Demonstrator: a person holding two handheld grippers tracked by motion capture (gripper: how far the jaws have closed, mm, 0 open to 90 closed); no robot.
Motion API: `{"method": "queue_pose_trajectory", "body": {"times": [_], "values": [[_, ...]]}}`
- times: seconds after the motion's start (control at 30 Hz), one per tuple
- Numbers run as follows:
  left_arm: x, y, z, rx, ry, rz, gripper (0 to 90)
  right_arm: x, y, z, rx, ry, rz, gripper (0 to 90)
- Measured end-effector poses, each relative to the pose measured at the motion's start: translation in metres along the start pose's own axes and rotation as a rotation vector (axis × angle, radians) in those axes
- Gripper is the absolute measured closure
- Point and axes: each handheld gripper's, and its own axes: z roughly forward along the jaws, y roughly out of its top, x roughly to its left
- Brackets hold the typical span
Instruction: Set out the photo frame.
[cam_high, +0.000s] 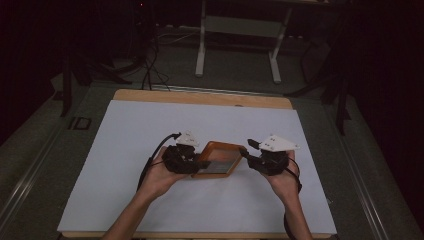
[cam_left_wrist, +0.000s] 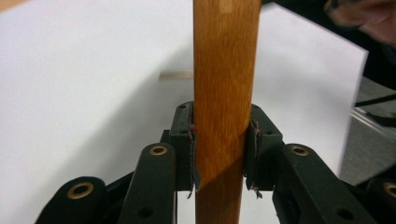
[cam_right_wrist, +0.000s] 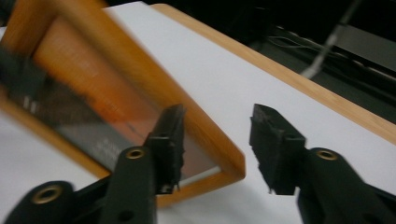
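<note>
A shallow orange-brown wooden tray (cam_high: 220, 150) with a dark glossy bottom is held tilted above the middle of the white sheet. My left gripper (cam_high: 201, 164) is shut on the tray's left rim. In the left gripper view its pads (cam_left_wrist: 194, 154) press both sides of the upright wooden rim (cam_left_wrist: 226, 70), and the left gripper (cam_left_wrist: 219, 135) is centred on it. My right gripper (cam_high: 246, 152) is at the tray's right corner with its jaws apart. In the right gripper view the right gripper (cam_right_wrist: 219, 126) is open, and the tray's corner (cam_right_wrist: 224, 158) lies between the jaws untouched.
A white sheet (cam_high: 150, 130) covers most of the wooden table (cam_high: 200, 97). Beyond the far edge are a white-legged stand (cam_high: 201, 50) and dark cables (cam_high: 150, 75) on the floor. A person's forearms come in from the bottom.
</note>
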Motion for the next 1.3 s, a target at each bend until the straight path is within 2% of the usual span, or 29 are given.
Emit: {"method": "queue_pose_trajectory", "body": {"times": [0.13, 0.23, 0.27, 0.3, 0.33, 0.37, 0.47, 0.53, 0.57, 0.67, 0.73, 0.77, 0.87, 1.0, 1.03, 1.1, 1.17, 1.3], "values": [[-0.004, 0.013, -0.010, 0.028, 0.004, 0.086, 69.2, 0.006, 0.002, 0.005, -0.003, 0.086, -0.032, 43.3], [-0.007, 0.020, -0.011, 0.048, -0.014, 0.148, 69.1, 0.009, 0.004, 0.009, -0.003, 0.150, -0.038, 36.9], [-0.008, 0.021, -0.010, 0.048, -0.024, 0.166, 69.1, 0.011, 0.004, 0.011, -0.004, 0.174, -0.039, 34.5], [-0.008, 0.021, -0.010, 0.048, -0.024, 0.166, 69.0, 0.011, 0.004, 0.011, -0.004, 0.174, -0.039, 34.5], [-0.008, 0.021, -0.010, 0.048, -0.024, 0.166, 69.0, 0.011, 0.005, 0.013, -0.005, 0.200, -0.041, 34.5], [-0.009, 0.022, -0.007, 0.039, -0.044, 0.197, 68.7, 0.013, 0.005, 0.017, -0.011, 0.245, -0.039, 30.5], [-0.008, 0.022, -0.005, 0.019, -0.061, 0.196, 68.3, 0.015, 0.003, 0.026, -0.007, 0.298, -0.040, 30.2], [-0.008, 0.022, -0.005, 0.019, -0.061, 0.196, 68.1, 0.015, 0.002, 0.029, -0.004, 0.307, -0.044, 30.2], [-0.003, 0.021, -0.005, 0.013, -0.068, 0.182, 67.9, 0.016, 0.000, 0.031, 0.003, 0.326, -0.051, 32.9], [0.000, 0.019, -0.005, -0.007, -0.079, 0.159, 67.5, 0.017, -0.001, 0.031, -0.002, 0.329, -0.061, 36.7], [0.000, 0.019, -0.005, -0.007, -0.079, 0.159, 67.4, 0.017, -0.001, 0.031, -0.006, 0.327, -0.061, 36.7], [0.001, 0.017, -0.006, -0.013, -0.086, 0.166, 67.4, 0.016, -0.001, 0.030, -0.011, 0.332, -0.058, 39.8], [0.002, 0.016, -0.007, -0.011, -0.095, 0.187, 67.6, 0.017, -0.001, 0.030, -0.013, 0.340, -0.063, 39.4], [0.002, 0.015, -0.007, -0.013, -0.129, 0.241, 68.0, 0.017, -0.002, 0.034, -0.010, 0.350, -0.073, 32.3], [0.002, 0.015, -0.007, -0.013, -0.130, 0.243, 67.9, 0.018, -0.003, 0.035, -0.006, 0.357, -0.077, 32.4], [0.003, 0.016, -0.007, -0.012, -0.126, 0.230, 67.8, 0.019, -0.004, 0.036, -0.005, 0.367, -0.086, 39.4], [0.006, 0.016, -0.006, -0.021, -0.123, 0.209, 66.4, 0.020, -0.004, 0.034, -0.005, 0.357, -0.102, 43.0], [0.013, 0.013, -0.008, -0.057, -0.120, 0.138, 59.4, 0.016, -0.005, 0.028, -0.023, 0.377, -0.099, 55.6]]}}
